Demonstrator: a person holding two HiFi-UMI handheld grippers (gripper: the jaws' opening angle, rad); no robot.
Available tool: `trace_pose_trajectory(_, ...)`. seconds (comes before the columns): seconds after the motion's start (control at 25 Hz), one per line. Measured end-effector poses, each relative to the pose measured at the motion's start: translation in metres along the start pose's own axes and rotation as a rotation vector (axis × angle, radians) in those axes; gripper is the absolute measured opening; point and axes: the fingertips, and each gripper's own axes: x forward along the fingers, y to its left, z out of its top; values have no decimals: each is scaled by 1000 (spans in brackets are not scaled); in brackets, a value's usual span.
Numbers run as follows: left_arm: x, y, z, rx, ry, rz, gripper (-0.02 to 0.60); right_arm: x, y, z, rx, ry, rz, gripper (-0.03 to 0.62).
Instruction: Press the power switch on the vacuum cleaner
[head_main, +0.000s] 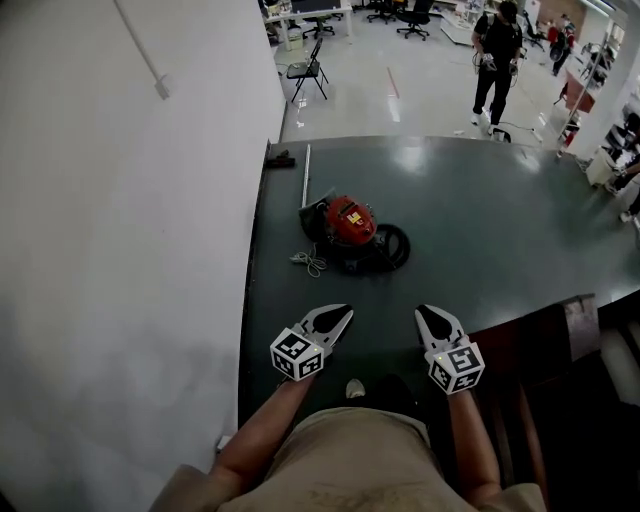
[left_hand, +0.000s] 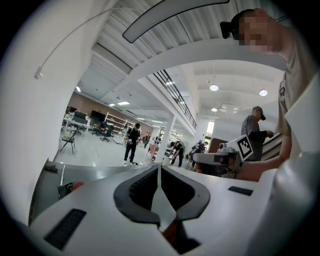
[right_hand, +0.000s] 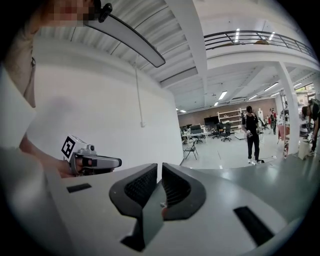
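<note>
A red and black vacuum cleaner (head_main: 349, 231) lies on the dark green floor mat (head_main: 480, 220), its black hose coiled at its right and a white cord (head_main: 310, 262) at its left. My left gripper (head_main: 346, 311) hovers near the mat's front edge, well short of the vacuum, jaws shut with nothing between them. Beside it my right gripper (head_main: 420, 311) is also shut and empty. In the left gripper view a sliver of the vacuum cleaner (left_hand: 70, 188) shows low at the left, and the right gripper (left_hand: 200, 157) is seen side-on. The right gripper view catches the left gripper (right_hand: 118, 162).
A white wall (head_main: 120, 220) runs along the mat's left edge. A thin metal rod (head_main: 305, 175) and a small dark object (head_main: 281, 158) lie at the mat's far left. A person (head_main: 497, 58) stands beyond the mat, with a folding chair (head_main: 309, 70) nearby. Dark steps (head_main: 560, 370) sit at my right.
</note>
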Motion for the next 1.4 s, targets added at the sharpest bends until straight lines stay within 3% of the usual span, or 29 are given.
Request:
trace_pose_trajectory(0.48, 91, 129, 30, -18, 28, 67, 9, 156, -86, 8, 19, 65, 87, 17)
trace_pose_trajectory(0.88, 203, 253, 83, -47, 86, 166, 9, 316, -190, 61, -46, 123, 192, 17)
trace_pose_trajectory(1.12, 262, 301, 99, -57, 101, 207, 9, 378, -253, 75, -56, 137, 220, 17)
trace_pose_trajectory(1.4, 289, 350, 102, -52, 139, 219, 9, 428, -278, 69, -49, 185, 226, 17)
